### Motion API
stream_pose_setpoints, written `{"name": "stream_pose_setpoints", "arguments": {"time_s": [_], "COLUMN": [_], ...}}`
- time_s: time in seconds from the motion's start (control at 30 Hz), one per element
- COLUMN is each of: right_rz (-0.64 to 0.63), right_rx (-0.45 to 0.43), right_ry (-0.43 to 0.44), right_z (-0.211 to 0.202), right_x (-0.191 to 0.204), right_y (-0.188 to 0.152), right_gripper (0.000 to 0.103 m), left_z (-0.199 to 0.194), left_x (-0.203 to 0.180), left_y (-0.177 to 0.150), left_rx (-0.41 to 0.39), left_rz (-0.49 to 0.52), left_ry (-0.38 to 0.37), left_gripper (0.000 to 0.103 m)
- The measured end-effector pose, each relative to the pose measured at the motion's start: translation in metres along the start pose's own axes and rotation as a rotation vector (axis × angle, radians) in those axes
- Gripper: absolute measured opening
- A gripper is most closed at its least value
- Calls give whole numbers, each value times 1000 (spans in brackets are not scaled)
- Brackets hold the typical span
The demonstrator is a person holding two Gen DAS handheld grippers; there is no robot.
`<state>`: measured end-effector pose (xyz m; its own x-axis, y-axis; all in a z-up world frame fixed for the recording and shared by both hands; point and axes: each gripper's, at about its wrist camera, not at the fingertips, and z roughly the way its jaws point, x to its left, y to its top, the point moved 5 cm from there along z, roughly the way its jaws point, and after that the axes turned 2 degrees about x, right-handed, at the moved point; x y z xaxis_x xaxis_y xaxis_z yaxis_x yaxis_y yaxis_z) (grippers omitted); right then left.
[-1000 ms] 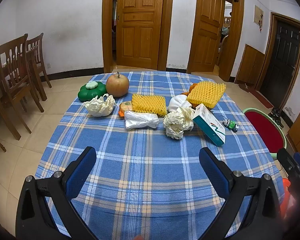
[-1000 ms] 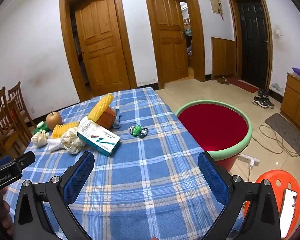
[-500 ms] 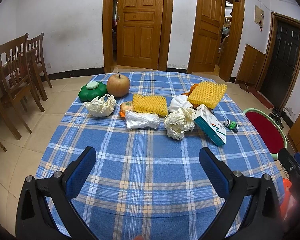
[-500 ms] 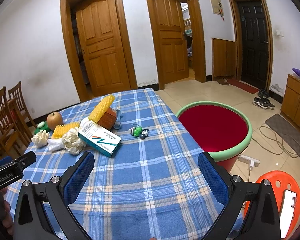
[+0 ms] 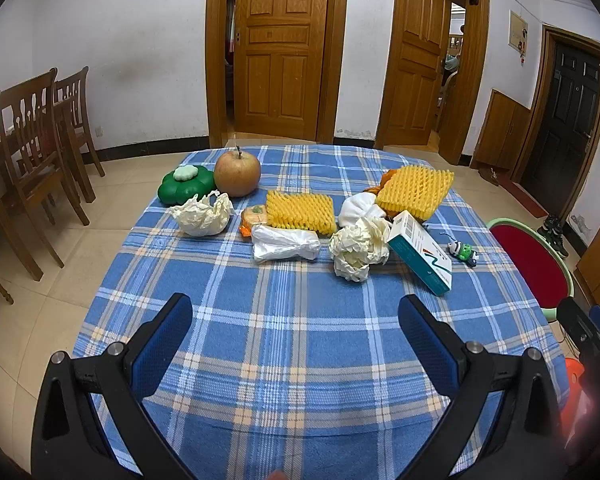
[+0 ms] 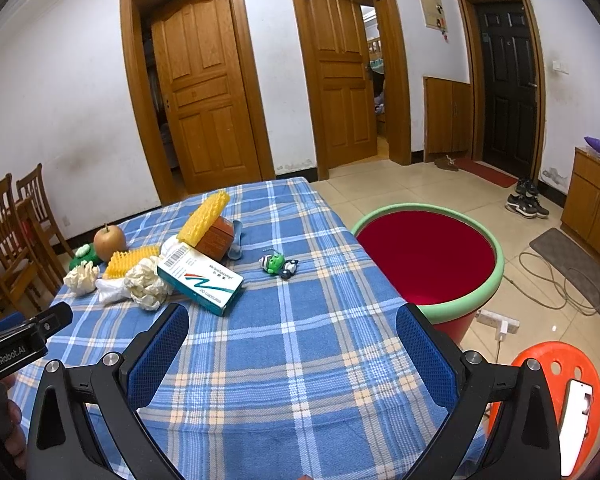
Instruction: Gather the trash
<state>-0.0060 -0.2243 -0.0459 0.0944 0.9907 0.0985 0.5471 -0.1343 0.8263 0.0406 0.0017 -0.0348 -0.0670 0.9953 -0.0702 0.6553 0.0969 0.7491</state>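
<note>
Left wrist view: left gripper (image 5: 294,326) fingers wide apart, empty, over blue plaid surface (image 5: 300,344); right gripper (image 6: 292,338) likewise, near red green-rimmed basin (image 6: 428,256).

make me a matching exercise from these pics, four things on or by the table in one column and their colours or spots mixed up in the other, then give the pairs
Things:
1. apple
2. medicine box
3. tub
4. crumpled paper ball

Descriptions:
A. red inside with a green rim, on the floor beside the table
B. cream coloured, touching the box's left side in the left wrist view
C. by the green flower-shaped container at the far left of the table
D. white and teal, lying flat on the checked cloth

Pairs: 1-C, 2-D, 3-A, 4-B
</note>
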Motion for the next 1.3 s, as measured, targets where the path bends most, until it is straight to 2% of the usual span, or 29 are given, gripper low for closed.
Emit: {"name": "stream_pose_setpoints", "arguments": {"time_s": [0.73, 1.3], "right_rz": [5, 19], "right_rx": [0, 21], "right_ry": [5, 10], "right_z": [-1, 5], "right_x": [1, -1], "right_y": [1, 9], "right_gripper": [103, 103], "left_z": [2, 12], "left_x": [3, 15], "left_y": [-2, 14], "left_rx": [1, 26], "left_rz": [1, -1], "left_ry": [2, 10], "left_gripper": [101, 101]}}
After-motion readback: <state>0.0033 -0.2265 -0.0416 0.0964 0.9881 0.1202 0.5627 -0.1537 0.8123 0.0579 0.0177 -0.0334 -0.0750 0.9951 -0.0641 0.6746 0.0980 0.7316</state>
